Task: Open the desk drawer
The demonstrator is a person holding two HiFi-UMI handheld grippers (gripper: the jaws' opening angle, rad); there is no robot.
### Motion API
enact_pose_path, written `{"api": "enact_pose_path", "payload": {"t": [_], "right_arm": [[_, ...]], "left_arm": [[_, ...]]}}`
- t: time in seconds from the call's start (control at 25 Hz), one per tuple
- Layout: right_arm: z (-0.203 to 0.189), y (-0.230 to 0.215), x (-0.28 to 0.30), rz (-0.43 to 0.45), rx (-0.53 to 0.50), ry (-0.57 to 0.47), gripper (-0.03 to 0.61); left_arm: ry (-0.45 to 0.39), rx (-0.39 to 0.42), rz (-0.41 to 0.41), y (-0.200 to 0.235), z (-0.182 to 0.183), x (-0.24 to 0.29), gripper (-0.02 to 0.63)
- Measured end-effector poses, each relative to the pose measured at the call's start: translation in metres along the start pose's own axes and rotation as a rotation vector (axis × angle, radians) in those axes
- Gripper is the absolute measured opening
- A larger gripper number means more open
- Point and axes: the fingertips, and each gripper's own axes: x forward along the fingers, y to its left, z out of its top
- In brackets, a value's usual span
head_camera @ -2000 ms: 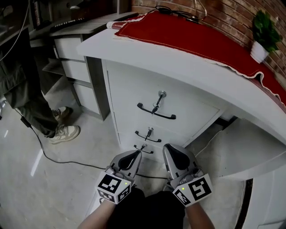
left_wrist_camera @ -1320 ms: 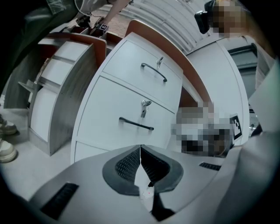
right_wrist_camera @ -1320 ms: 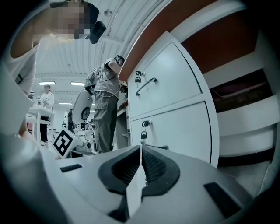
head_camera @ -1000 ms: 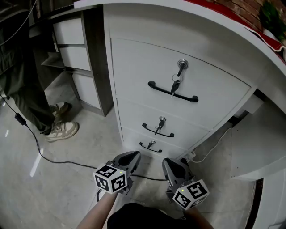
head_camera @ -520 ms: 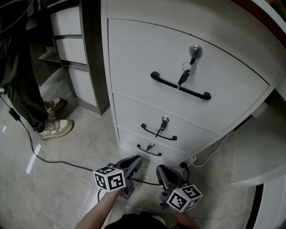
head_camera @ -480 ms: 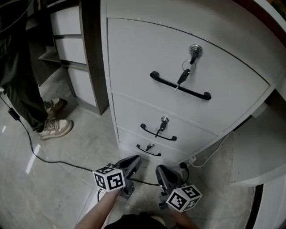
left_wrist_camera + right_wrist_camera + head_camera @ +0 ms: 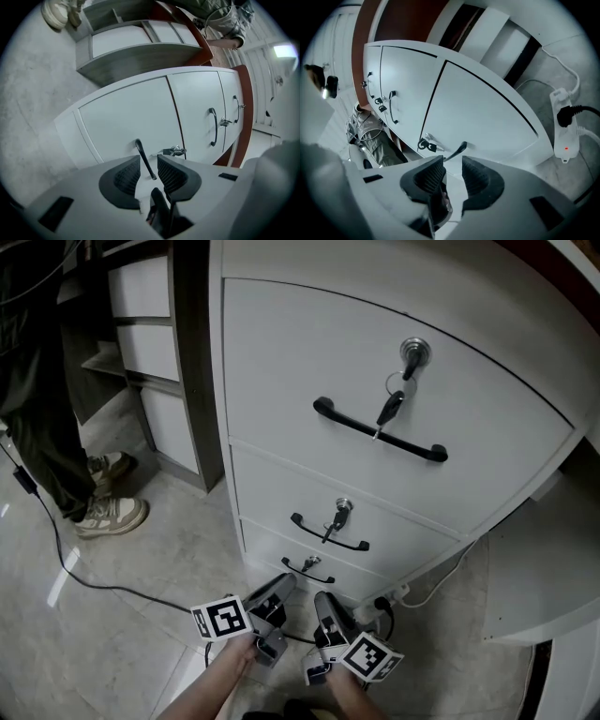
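Observation:
A white desk cabinet has three drawers, each with a black handle and a key in its lock. Both grippers hang low by the floor, rolled on their sides, in front of the bottom drawer's handle. The left gripper is open, and the handle shows in the gap at its jaw tips. I cannot tell whether it touches them. The right gripper has just been opening its jaws. It stands open with nothing between the pads, and the handle's end lies just beyond.
A white power strip with a black plug lies on the floor right of the cabinet. A black cable crosses the floor at left. A person's shoes stand by a second grey drawer unit.
Both grippers have sunk toward the floor, rolled onto their sides and come close to the bottom drawer. The camera has dropped nearer the cabinet front.

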Motion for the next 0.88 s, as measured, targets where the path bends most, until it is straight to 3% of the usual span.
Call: {"api": "enact_pose_path", "payload": {"t": [0.32,0.44,0.88], "right_arm": [[0.004,-0.018,0.015,-0.04,0.181,-0.059,0.112],[0.011,-0.015,0.024,0.002,0.177,-0.093,0.112],[0.015,-0.016,0.028,-0.009,0.144,-0.091,0.086]], "left_arm": [[0.033,0.038,0.007,0.005,-0.002,0.012,0.098],[0.04,0.075,0.021,0.011,-0.001,0.017,0.098],[0.03,0.135,0.002,0.009,0.0,0.019,0.077]]}}
